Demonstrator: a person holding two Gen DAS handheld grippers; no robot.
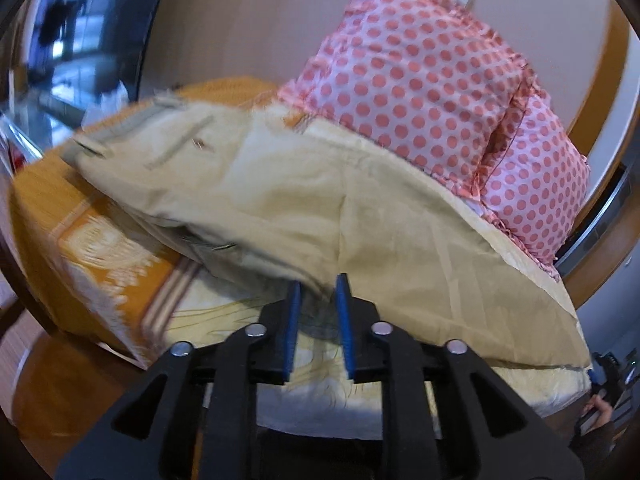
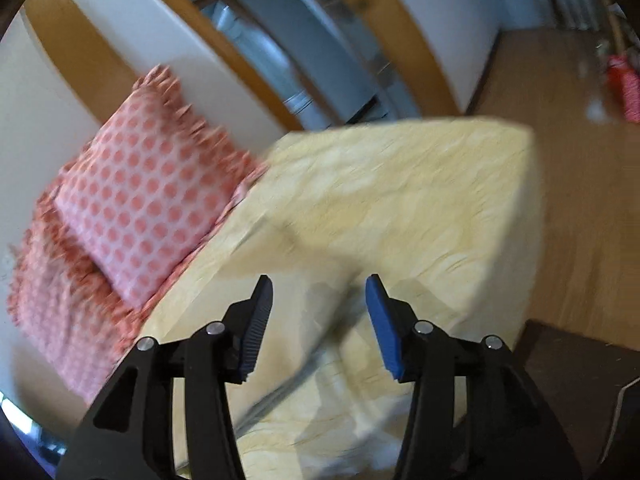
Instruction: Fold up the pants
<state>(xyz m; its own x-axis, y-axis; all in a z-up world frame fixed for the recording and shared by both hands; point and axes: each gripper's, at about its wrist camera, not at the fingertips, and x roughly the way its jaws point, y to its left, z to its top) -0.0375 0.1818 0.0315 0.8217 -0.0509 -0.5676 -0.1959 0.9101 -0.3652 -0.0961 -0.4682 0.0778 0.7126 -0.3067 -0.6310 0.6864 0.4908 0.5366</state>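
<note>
Left wrist: unlabelled beige pants (image 1: 320, 200).

pillows (image 2: 136, 200) block bed's (image 2: 400, 184) wall side, pants (image 1: 300, 200) drape mid-bed, far corner free

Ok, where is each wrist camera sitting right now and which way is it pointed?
Left wrist: on the left gripper, low at the bed's edge, facing the beige pants and polka-dot pillows; its jaws stand slightly apart at the pants' edge, and a hand shows lower right.
Right wrist: on the right gripper, above the bed, looking down across it to the wooden floor; its jaws are wide apart and hold nothing.
Shared: the bed and the pillows.
</note>
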